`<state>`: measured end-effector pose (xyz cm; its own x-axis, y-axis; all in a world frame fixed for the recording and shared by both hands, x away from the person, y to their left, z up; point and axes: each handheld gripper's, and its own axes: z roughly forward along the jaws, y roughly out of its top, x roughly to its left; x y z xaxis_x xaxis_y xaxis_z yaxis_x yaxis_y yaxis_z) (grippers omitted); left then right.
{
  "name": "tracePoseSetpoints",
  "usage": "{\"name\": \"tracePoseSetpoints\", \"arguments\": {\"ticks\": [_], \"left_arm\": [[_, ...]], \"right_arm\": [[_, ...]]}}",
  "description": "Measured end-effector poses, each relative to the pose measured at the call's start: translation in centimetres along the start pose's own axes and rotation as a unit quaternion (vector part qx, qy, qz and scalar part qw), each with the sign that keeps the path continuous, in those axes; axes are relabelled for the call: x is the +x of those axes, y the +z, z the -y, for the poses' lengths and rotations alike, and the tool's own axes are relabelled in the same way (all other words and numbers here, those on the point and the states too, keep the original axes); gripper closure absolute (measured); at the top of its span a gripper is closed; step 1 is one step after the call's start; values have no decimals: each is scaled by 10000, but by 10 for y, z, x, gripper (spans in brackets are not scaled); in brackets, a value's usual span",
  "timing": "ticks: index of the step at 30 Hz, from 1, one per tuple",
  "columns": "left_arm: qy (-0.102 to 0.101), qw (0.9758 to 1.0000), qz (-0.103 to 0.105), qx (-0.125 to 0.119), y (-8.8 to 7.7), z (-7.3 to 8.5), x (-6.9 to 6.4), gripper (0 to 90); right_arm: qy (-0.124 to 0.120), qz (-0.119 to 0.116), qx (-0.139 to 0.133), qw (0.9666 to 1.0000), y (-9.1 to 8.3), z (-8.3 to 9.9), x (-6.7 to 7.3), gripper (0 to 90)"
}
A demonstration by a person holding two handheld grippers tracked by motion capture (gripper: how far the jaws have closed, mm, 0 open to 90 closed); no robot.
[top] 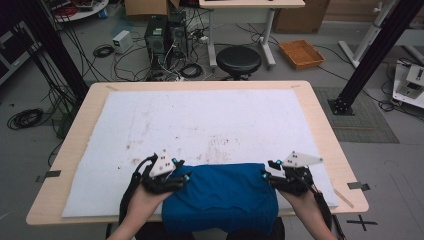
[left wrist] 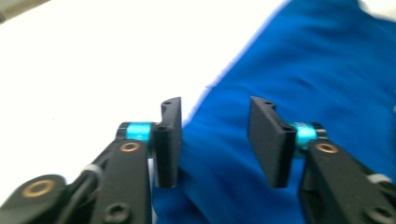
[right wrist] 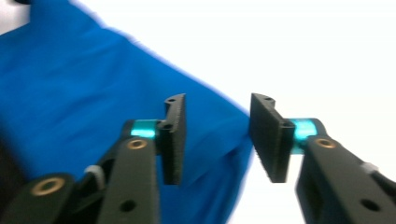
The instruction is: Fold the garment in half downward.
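We find a blue cloth [top: 222, 197] lying at the near edge of the tabletop [top: 320, 120], roughly midway between its two near corners, on a white mat [top: 210, 120] that covers most of the surface; the cloth's nearest part hangs over that edge toward the person. It reads as a compact, roughly rectangular bundle, so we judge that at least one fold is already made, though the layers underneath cannot be counted. The left tongs [top: 182, 170] stand at the cloth's far left corner and the right tongs [top: 267, 171] at its far right corner. Both pairs are spread: in the left gripper view the left tongs [left wrist: 215, 140] show a clear gap with blue fabric beneath and no pad pressing on it, and in the right gripper view the right tongs [right wrist: 217, 137] stand equally parted over the cloth's edge where it meets the mat. Neither pair pinches anything. We judge this a point between grips, with the cloth released and resting flat. What appears left is any further fold and a final smoothing; the far edge looks fairly straight, the surface mildly wrinkled.
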<state>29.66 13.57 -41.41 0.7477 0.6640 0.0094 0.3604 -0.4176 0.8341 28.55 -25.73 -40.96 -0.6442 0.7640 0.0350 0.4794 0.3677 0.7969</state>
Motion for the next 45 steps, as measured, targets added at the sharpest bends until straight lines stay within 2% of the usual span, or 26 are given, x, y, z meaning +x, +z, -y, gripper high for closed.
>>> {"name": "tracePoseSetpoints", "arguments": {"ticks": [2,3,4,6,9,12,14,18,19,21,22,24,26,28,29,31,33,36,45], "left_arm": [[-217,9991,-8,353,12,1,11,534],[-328,9981,23,522,16,3,16,542],[-446,9972,72,603,18,6,19,571],[-505,9965,78,668,18,13,22,667],[-524,9966,50,634,15,20,24,728],[-611,9960,-5,648,13,23,25,724],[-652,9959,-72,625,11,23,26,683],[-756,9958,-250,451,4,23,31,595],[-791,9959,-219,371,2,23,33,569],[-831,9962,-182,199,1,22,34,546],[-814,9963,-192,217,0,21,35,524],[-911,9955,-121,230,3,20,36,484],[-895,9951,-49,421,8,22,37,482],[-885,9947,52,530,12,24,36,487],[-867,9945,119,576,14,25,35,507],[-760,9947,237,647,16,27,31,654],[-640,9957,264,622,17,28,28,750],[-651,9957,275,602,17,28,29,810],[-533,9968,238,547,15,30,28,824]], "right_arm": [[234,29,170,9996,16,-2,-11,533],[326,5,277,9991,23,-2,-16,581],[376,-71,371,9986,29,0,-19,682],[350,-198,514,9979,35,4,-22,832],[234,-148,546,9981,36,7,-22,870],[214,-85,512,9984,34,6,-22,870],[179,-57,492,9986,32,7,-21,868],[152,31,428,9990,28,8,-20,841],[165,56,387,9991,25,8,-21,807],[354,124,281,9989,23,7,-25,681],[499,120,242,9984,22,7,-28,669],[713,51,204,9972,22,7,-32,590],[890,-83,320,9955,27,9,-34,578],[962,-211,484,9940,32,11,-34,588],[944,-287,539,9937,34,13,-33,644],[820,-412,580,9941,36,13,-30,787],[655,-432,597,9951,36,11,-29,845],[592,-418,582,9957,37,9,-30,856],[513,-339,524,9967,34,11,-30,860]]}}
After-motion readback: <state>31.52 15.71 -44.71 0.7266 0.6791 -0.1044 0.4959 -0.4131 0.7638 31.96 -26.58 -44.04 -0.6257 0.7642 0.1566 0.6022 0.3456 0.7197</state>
